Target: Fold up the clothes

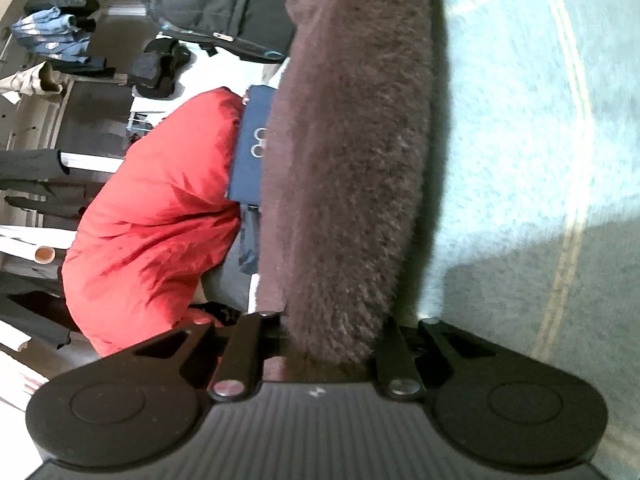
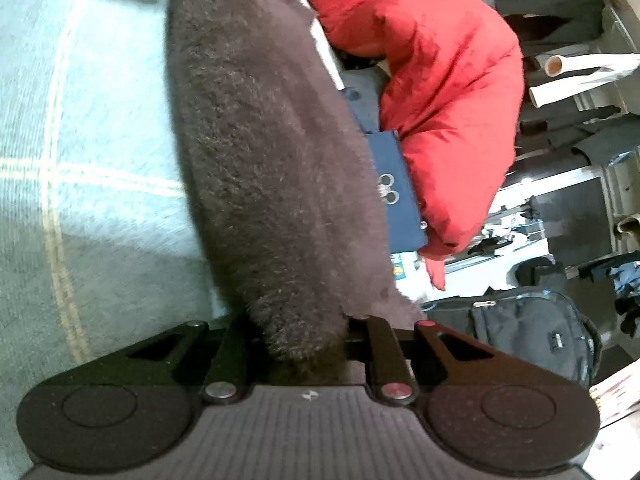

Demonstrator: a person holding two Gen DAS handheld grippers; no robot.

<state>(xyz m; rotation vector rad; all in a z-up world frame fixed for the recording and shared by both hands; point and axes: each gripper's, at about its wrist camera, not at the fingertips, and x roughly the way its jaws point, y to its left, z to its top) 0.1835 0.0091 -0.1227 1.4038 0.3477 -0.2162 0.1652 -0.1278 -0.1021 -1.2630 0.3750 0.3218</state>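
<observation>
Stretching between both grippers, the brown fleece garment (image 1: 344,168) hangs above the pale-blue bed surface (image 1: 520,140); left gripper (image 1: 328,332) and right gripper (image 2: 300,332) jaws are each clamped on fleece; risk: thick pile slipping out, collapsing the fold.

A red padded jacket (image 1: 160,216) fills the middle left of the left wrist view and the upper right of the right wrist view. A dark blue bag (image 1: 250,148) with two metal rings lies against it. A black backpack (image 1: 224,4) sits at the top of the left view and at the lower right of the right view. A pale blue blanket (image 1: 540,140) with yellowish stripes covers the right side. Dark clothes (image 1: 158,66) and a blue denim piece (image 1: 52,34) lie at the upper left.
</observation>
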